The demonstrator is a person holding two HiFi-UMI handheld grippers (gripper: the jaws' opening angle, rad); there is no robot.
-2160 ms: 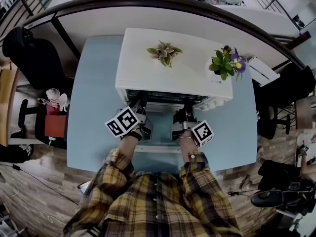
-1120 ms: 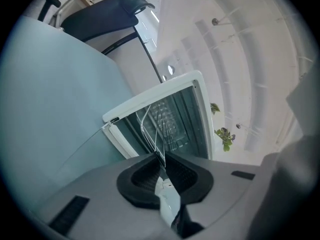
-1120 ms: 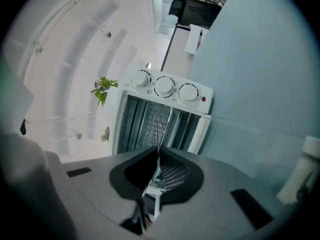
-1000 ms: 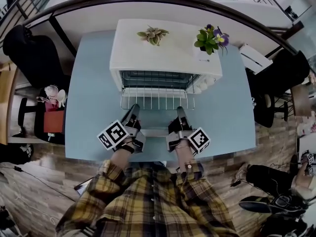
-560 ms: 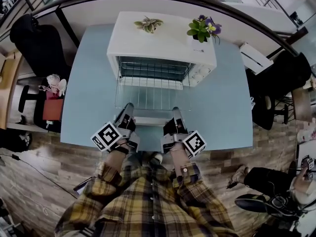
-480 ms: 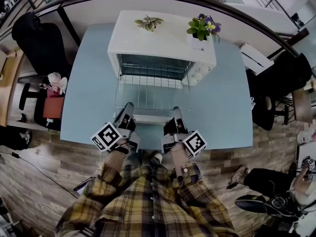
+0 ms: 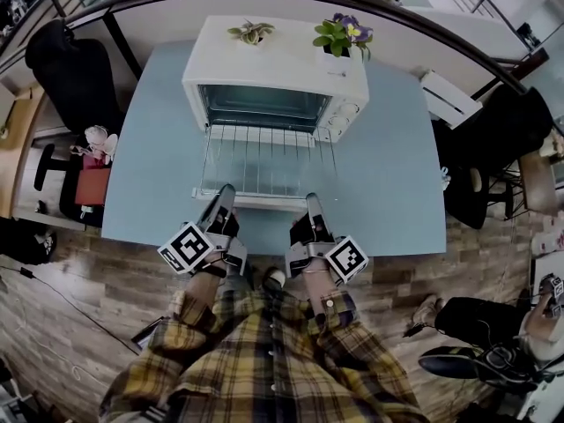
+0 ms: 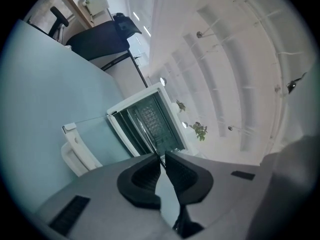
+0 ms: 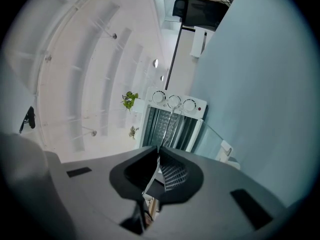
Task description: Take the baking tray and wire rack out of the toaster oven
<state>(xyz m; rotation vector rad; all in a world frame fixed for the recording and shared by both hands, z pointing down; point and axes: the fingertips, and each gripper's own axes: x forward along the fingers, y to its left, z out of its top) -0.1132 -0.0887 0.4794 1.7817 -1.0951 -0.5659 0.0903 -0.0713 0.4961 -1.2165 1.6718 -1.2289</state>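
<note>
The white toaster oven (image 7: 273, 60) stands on the blue table with its glass door (image 7: 264, 161) folded down flat. The wire rack (image 7: 269, 152) is drawn out level over the door, and only its far edge is still at the oven mouth. My left gripper (image 7: 222, 194) is shut on the rack's near edge at the left, my right gripper (image 7: 310, 199) on the same edge at the right. The left gripper view has the jaws (image 8: 162, 156) pinching the thin wire, with the oven (image 8: 145, 124) beyond. My right gripper (image 9: 159, 149) is the same, facing the oven (image 9: 172, 119). No baking tray shows.
Two potted plants (image 7: 251, 32) (image 7: 342, 33) sit on the oven's top. The door's white handle (image 8: 75, 151) lies just below the grippers. The blue table (image 7: 397, 174) ends close to my body. A black chair (image 7: 66, 69) stands at the left, a white box (image 7: 449, 95) at the right.
Both grippers have drawn back toward my body with the wire rack. The rack has slid further out of the oven and now lies almost wholly over the open door.
</note>
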